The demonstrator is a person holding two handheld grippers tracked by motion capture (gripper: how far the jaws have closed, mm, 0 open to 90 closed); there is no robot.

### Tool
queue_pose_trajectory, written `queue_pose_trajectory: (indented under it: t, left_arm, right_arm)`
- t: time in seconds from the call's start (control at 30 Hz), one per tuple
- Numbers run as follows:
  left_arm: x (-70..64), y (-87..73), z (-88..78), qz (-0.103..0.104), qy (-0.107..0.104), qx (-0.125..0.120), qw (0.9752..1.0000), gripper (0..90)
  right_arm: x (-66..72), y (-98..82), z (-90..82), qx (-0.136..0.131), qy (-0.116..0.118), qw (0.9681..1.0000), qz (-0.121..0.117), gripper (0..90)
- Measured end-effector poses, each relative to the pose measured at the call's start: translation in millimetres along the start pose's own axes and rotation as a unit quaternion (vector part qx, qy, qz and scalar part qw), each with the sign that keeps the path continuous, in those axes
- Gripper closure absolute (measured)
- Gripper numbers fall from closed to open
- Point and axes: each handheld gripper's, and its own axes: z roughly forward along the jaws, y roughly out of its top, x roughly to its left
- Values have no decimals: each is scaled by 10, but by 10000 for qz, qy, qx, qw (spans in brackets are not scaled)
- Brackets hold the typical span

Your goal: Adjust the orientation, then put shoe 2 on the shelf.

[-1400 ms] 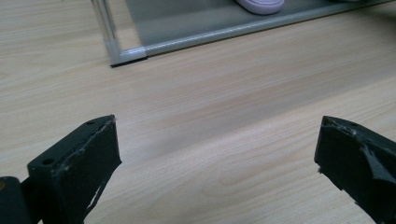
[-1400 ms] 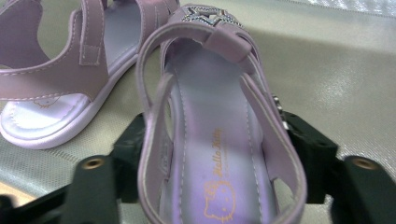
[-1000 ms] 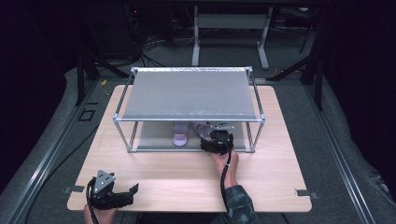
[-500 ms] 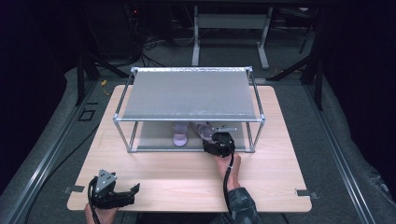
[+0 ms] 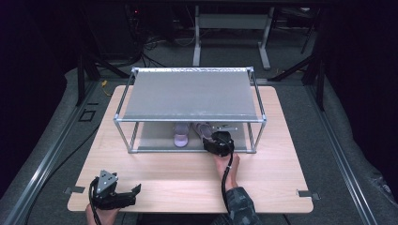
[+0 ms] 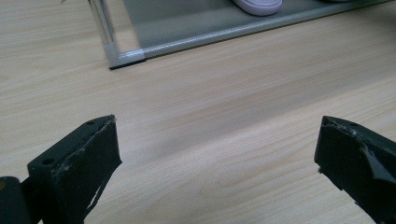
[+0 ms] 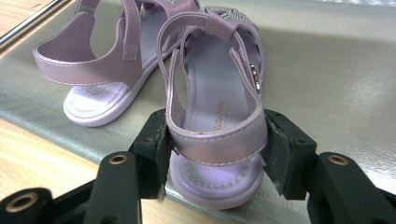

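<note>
From the high view I see my right gripper (image 5: 217, 140) reaching into the lower level of the metal rack (image 5: 189, 120), at about 12 o'clock from my right hand (image 5: 228, 166). In the right gripper view its jaws have just been closing and now clamp the heel of the nearer lilac sandal (image 7: 215, 140), one pad pressed on each side of the heel strap. That sandal stands on the rack's grey bottom shelf (image 7: 336, 88), right at its front edge. Its partner, the second sandal (image 7: 100, 74), sits just beside it at about 10 o'clock, also on the shelf. My left gripper (image 5: 114, 193) rests low over the wooden surface (image 5: 178, 178) near its front left corner, well apart from the rack. In the left gripper view its jaws stand wide with bare wood between them and a rack corner post (image 6: 105, 28) at 11 o'clock.
</note>
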Motion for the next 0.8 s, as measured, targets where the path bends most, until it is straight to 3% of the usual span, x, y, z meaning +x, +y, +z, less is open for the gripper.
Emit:
queue_pose_trajectory:
  t: [0.3,0.33,0.4,0.5,0.67,0.73,0.8]
  left_arm:
    - [-5,-25,15,-30,-16,18,10000,0]
    - [-7,-28,21,-28,-12,19,10000,0]
    - [-13,-30,29,-22,-27,19,10000,0]
    - [-15,-27,29,-5,-45,36,10000,0]
    - [2,-38,5,-39,-24,15,10000,0]
    - [11,-49,-7,-57,-17,9,10000,0]
    - [21,-56,-4,-64,-4,39,10000,0]
  right_arm:
    - [30,9,48,-53,-5,9998,174,469]
    - [64,17,61,-49,-131,9997,203,469]
    - [71,21,65,-54,-149,9997,195,469]
    - [94,31,104,-35,53,9996,284,463]
    - [139,21,112,40,-96,9995,283,406]
    - [101,6,58,65,118,9995,300,391]
    - [94,-17,-27,52,175,9993,316,411]
